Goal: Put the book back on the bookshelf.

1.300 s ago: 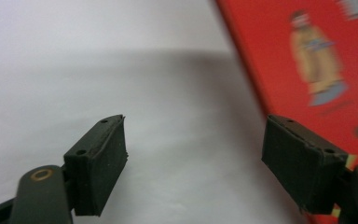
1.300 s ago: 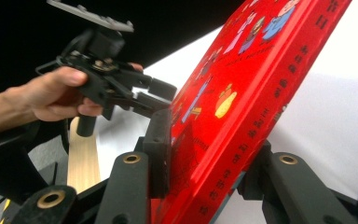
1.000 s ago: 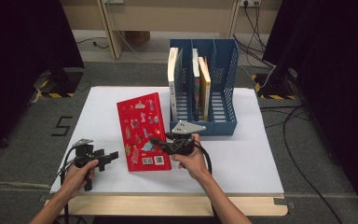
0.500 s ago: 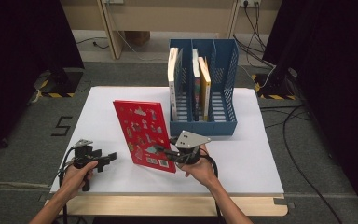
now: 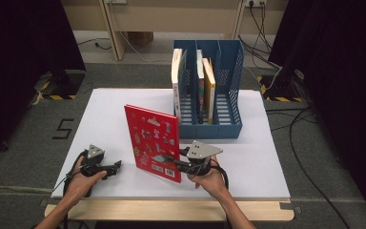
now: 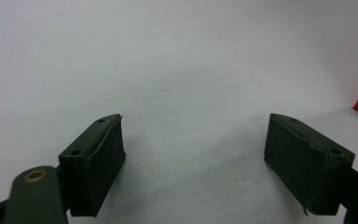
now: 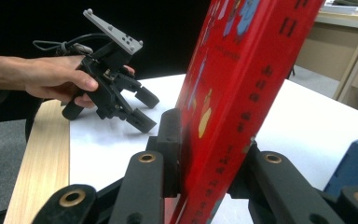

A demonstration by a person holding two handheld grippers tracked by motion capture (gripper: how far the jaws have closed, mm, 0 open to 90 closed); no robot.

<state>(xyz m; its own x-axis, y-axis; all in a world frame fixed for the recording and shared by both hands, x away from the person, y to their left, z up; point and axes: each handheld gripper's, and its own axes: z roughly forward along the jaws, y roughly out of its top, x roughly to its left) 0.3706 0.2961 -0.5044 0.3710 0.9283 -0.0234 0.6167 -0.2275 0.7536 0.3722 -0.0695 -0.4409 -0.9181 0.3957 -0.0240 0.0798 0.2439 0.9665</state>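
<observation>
The red picture book stands nearly upright on the white counter, tilted a little, pinched near its lower spine corner between the jaws of the right tongs; the right gripper view shows both black pads pressed flat against its covers, having just closed that bit tighter on it. The left tongs rest low over bare counter to the book's left, well apart from it, jaws spread with nothing between them, and they have just been opening wider. Judging by its thin, flat boards, the book looks light and stiff, with a glossy cover that could slip or swing in a grip set so near one corner; a hold farther along the spine, or a steadying touch from the free tongs on the opposite edge, would likely keep it from pivoting. Behind it, the blue file rack holds three books upright, with its rightmost slot open.
</observation>
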